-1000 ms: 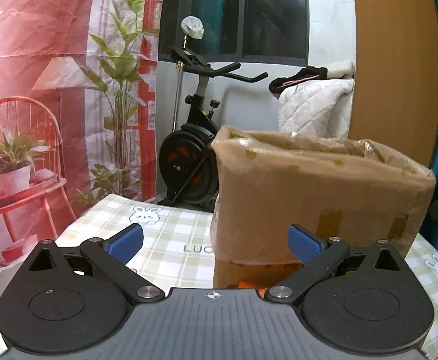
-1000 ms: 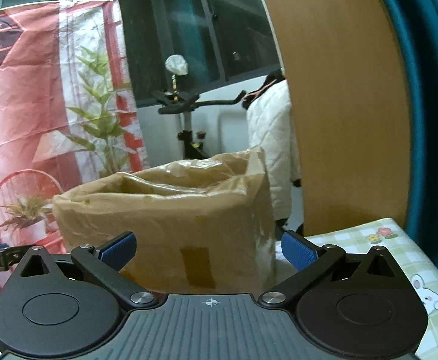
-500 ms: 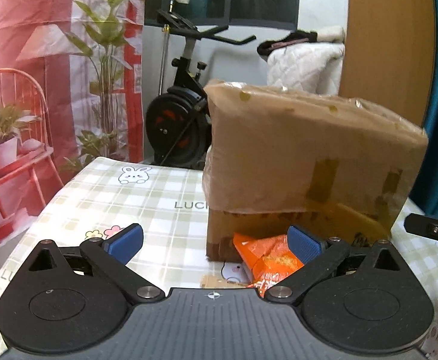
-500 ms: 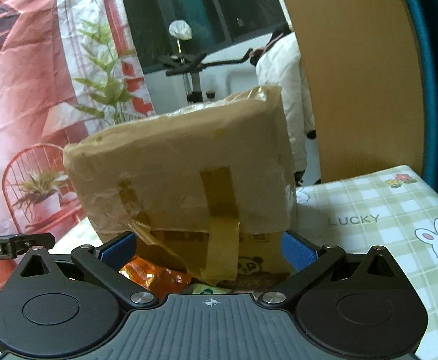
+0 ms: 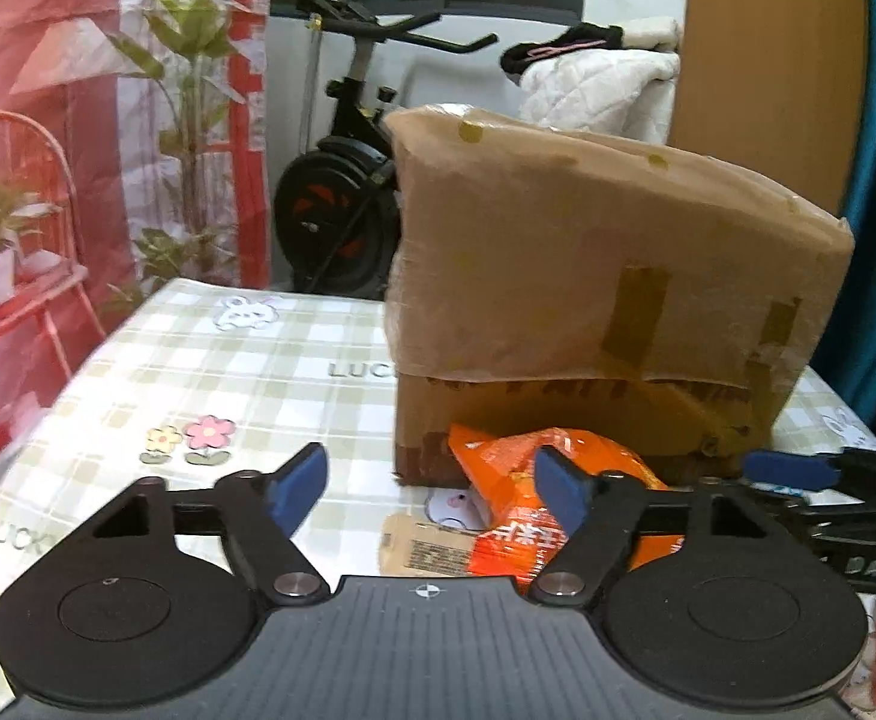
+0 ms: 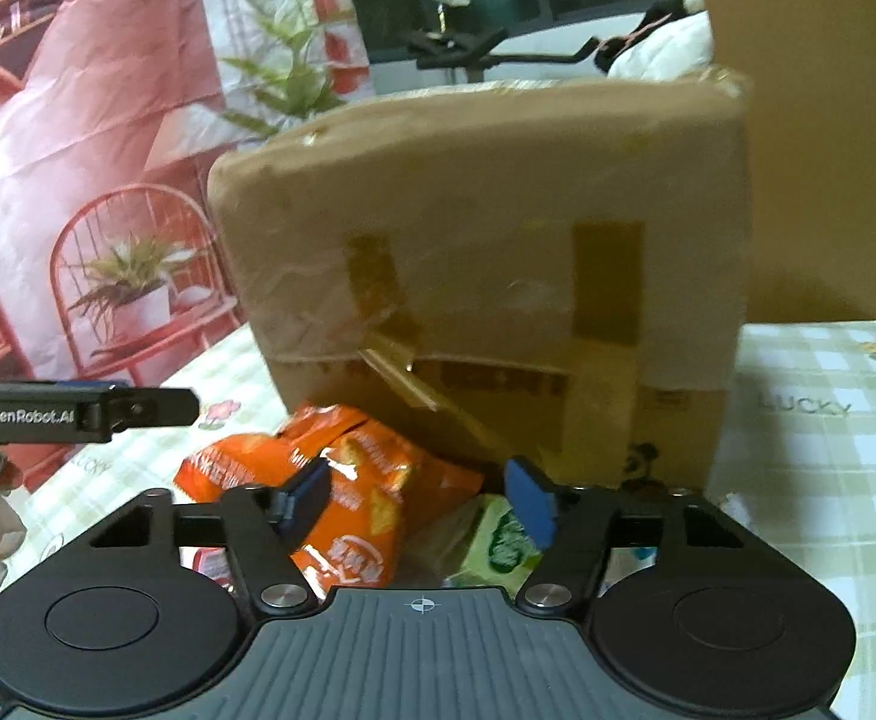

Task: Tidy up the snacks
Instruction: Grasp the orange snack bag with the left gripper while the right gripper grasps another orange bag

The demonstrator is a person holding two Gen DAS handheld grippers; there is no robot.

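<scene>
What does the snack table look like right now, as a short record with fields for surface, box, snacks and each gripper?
surface: checked tablecloth with flower and bunny prints
box: taped cardboard box, upright, behind the snacks
snacks: orange snack bag against the box front; green packet beside it
left gripper: jaws closing, nothing pressed yet
right gripper: jaws closing over the orange bag, grip not confirmed

A black exercise bike stands behind the counter, which wears a checked cloth with flowers. A red backdrop printed with a chair hangs left; a white quilted blanket sits right.
</scene>
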